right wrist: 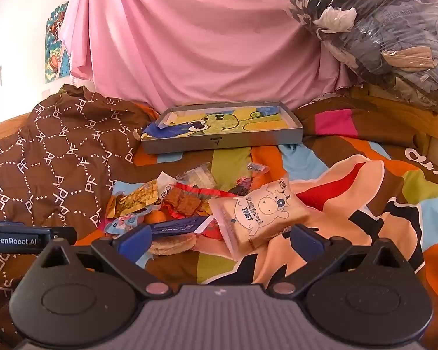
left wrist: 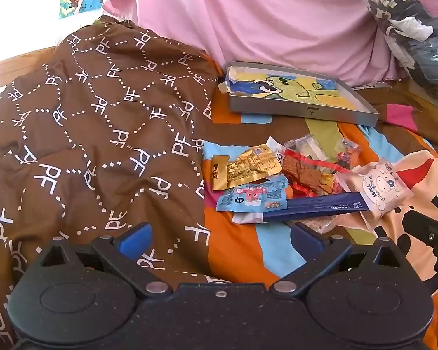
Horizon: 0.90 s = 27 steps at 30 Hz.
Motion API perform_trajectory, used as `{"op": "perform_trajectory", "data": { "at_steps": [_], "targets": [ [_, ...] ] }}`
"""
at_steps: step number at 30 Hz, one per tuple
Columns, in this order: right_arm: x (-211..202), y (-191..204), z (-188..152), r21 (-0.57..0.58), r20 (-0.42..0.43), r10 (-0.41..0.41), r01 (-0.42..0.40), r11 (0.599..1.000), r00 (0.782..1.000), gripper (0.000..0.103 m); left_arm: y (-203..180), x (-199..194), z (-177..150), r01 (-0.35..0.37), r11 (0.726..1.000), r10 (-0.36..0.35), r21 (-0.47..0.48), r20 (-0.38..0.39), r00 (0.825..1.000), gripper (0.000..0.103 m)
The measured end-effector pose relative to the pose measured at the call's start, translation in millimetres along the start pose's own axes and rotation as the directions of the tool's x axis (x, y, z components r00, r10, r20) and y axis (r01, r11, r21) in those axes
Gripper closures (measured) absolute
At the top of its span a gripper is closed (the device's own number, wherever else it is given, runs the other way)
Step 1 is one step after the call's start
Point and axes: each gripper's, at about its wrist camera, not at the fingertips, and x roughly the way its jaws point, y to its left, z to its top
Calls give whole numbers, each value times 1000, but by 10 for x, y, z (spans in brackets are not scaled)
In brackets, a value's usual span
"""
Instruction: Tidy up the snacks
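Snacks lie heaped on the colourful bedspread near the grey tray, with the toast packet just beyond the empty, spread right gripper, nearer than the equally spread left gripper.

One grey tray lies on the bed. One toast packet, one gold packet, one dark blue sachet. Other snacks overlap, uncountable.
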Motion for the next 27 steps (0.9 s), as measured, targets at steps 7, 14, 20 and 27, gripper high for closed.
{"op": "perform_trajectory", "data": {
  "at_steps": [7, 14, 20, 27],
  "targets": [
    [33, -74, 0, -1, -16, -6, 6, 1000, 1000, 0, 13, 18, -29, 2, 1000, -2, -7, -7, 1000, 2],
    [11, -12, -4, -8, -14, -13, 12, 1000, 1000, 0, 3, 19, -29, 2, 1000, -2, -13, -10, 1000, 2],
    [10, -16, 0, -7, -12, -13, 13, 1000, 1000, 0, 17, 22, -18, 3, 1000, -3, -16, -11, 1000, 2],
    [9, -10, -3, -8, -10, -14, 14, 1000, 1000, 0, 20, 22, -17, 3, 1000, -4, -16, -12, 1000, 2]
  ]
}}
